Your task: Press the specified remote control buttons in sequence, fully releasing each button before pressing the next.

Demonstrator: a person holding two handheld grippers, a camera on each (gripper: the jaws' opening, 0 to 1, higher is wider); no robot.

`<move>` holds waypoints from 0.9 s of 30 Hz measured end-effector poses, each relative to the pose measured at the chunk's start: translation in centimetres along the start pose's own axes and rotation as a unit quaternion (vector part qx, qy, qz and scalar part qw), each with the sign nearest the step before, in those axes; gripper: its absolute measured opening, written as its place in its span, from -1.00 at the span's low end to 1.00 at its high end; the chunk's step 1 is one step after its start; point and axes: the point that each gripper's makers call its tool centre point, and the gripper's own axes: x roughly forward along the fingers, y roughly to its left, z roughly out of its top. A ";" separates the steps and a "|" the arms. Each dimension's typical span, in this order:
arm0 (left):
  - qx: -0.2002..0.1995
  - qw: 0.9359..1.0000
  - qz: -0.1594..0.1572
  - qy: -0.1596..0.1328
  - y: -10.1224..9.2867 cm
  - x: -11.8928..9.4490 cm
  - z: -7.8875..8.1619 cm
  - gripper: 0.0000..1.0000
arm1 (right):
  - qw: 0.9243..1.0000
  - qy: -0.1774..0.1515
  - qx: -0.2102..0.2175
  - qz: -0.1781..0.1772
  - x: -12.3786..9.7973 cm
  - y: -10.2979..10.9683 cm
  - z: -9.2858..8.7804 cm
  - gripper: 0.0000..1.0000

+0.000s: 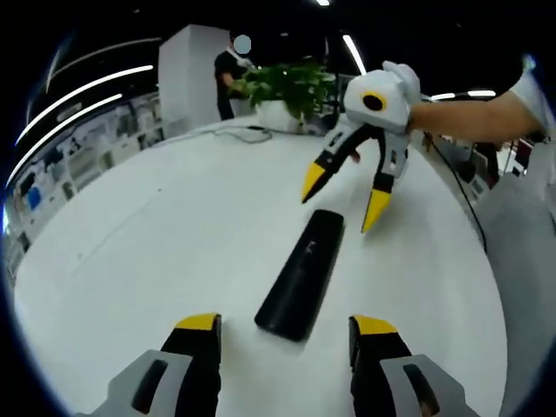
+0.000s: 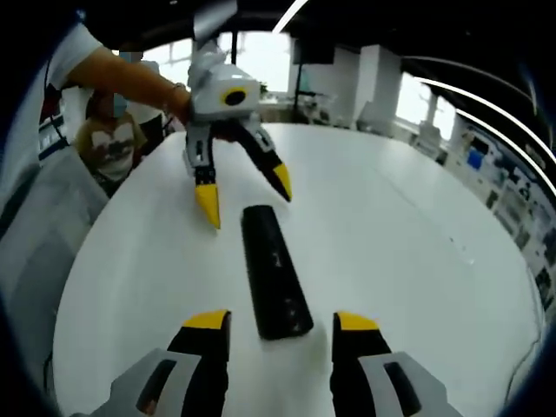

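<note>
Jaws spreading wide on both grippers.
Left gripper (image 1: 287, 326) and right gripper (image 2: 281, 323) are facing across the black remote (image 1: 301, 274) (lying flat) on the white table (image 1: 156, 252).

Each gripper (image 1: 287, 326) (image 2: 281, 321) has a white-grey body, black jaws with yellow tips; the person wears a white short sleeve (image 1: 540, 91).
</note>
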 end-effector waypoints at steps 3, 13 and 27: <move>0.002 1.000 -0.003 0.000 0.1 0.1 0.2 0.17 | 1.000 0.007 -0.007 0.007 0.2 0.0 -0.1 -0.13; 0.010 1.000 -0.014 0.005 0.2 0.2 0.4 0.06 | 0.999 0.021 -0.017 0.022 0.5 0.1 -0.2 -0.17; 0.021 0.999 -0.024 0.014 0.3 0.5 0.2 -0.02 | 0.998 0.035 -0.033 0.033 0.7 -0.2 -0.3 -0.26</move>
